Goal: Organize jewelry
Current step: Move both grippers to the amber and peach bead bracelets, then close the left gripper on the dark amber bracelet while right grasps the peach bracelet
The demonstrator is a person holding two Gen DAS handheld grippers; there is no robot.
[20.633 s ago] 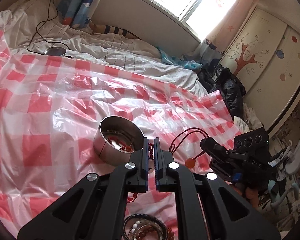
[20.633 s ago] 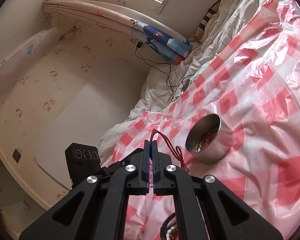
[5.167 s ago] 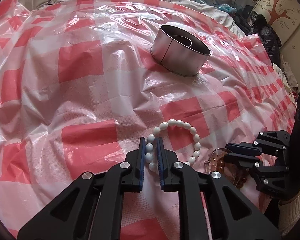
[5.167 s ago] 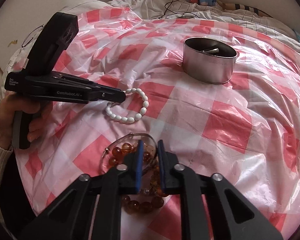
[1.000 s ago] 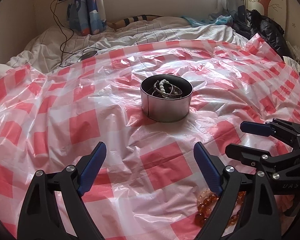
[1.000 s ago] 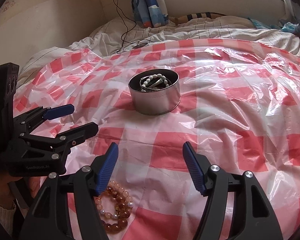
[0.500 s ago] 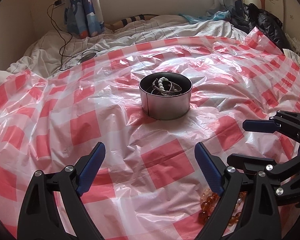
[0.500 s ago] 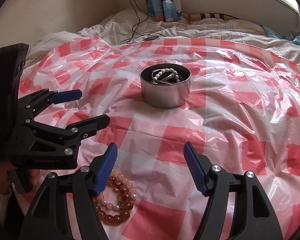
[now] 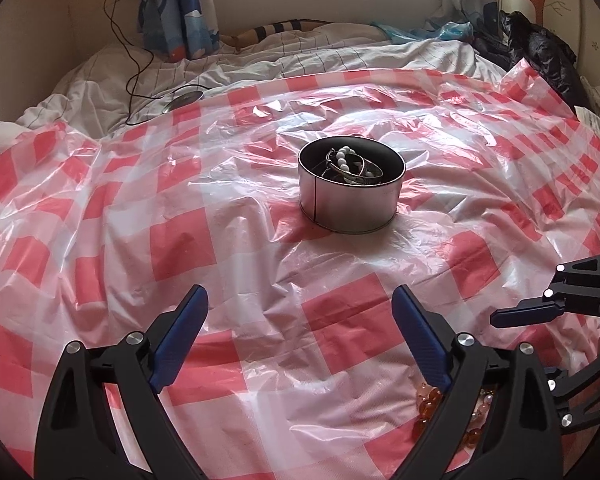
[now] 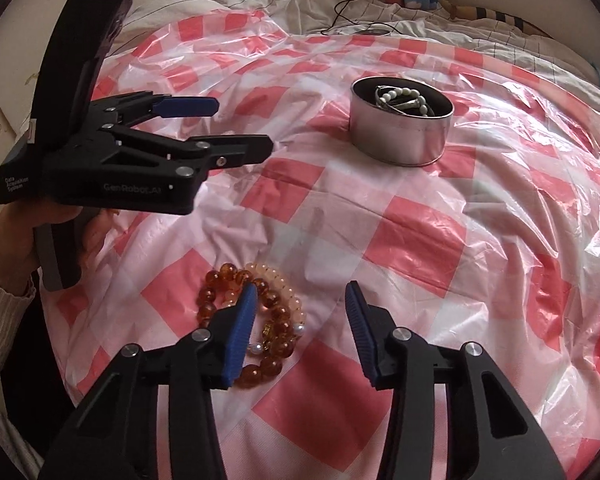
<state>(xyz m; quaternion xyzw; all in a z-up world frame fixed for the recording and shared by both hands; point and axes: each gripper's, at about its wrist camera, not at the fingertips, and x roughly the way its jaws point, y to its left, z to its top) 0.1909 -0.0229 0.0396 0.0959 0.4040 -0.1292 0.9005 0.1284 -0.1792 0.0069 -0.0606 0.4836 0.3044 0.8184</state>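
A round metal tin [image 9: 350, 206] [image 10: 400, 130] stands on the red-and-white checked plastic sheet and holds a white bead bracelet [image 9: 342, 160] and metal bangles. A pile of amber and pale pink bead bracelets [image 10: 268, 316] lies on the sheet near me; part of it shows behind my left gripper's right finger [image 9: 432, 400]. My left gripper [image 9: 298, 312] is open and empty, well short of the tin; it also shows in the right wrist view [image 10: 240, 126]. My right gripper [image 10: 300, 292] is open and empty, its left finger over the amber beads.
The checked sheet [image 9: 180, 240] covers a bed with rumpled white bedding [image 9: 260, 64] at the back. A black cable and a round charger [image 9: 184, 98] lie at the back left. Dark clothes [image 9: 540, 52] are piled at the back right.
My right gripper has dropped lower and closer to the amber bead pile, with its jaws narrower. My left gripper stays open and has barely moved.
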